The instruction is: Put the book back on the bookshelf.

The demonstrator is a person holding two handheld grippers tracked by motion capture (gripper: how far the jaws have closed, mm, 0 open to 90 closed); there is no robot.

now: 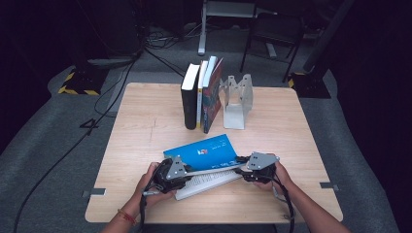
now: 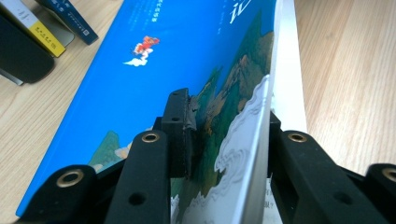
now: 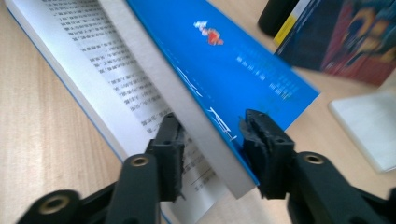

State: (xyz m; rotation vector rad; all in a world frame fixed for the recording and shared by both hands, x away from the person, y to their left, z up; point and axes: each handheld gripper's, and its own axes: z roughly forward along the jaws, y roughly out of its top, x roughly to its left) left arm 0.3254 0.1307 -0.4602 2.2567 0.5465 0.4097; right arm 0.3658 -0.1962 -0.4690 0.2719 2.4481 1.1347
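Note:
A book with a blue cover lies partly open on the near middle of the wooden table, its front part raised over the white printed pages. My left gripper comes in from the left and is shut on the illustrated cover, one jaw on its face and one behind its edge. From the right, my right gripper is shut on the cover together with a block of pages. In their own views the grips sit at the left gripper and the right gripper.
Three books stand upright at the back middle of the table beside a metal bookend. Bare wood lies to the left and right of the blue book. Beyond the far edge are cables and chair legs on the floor.

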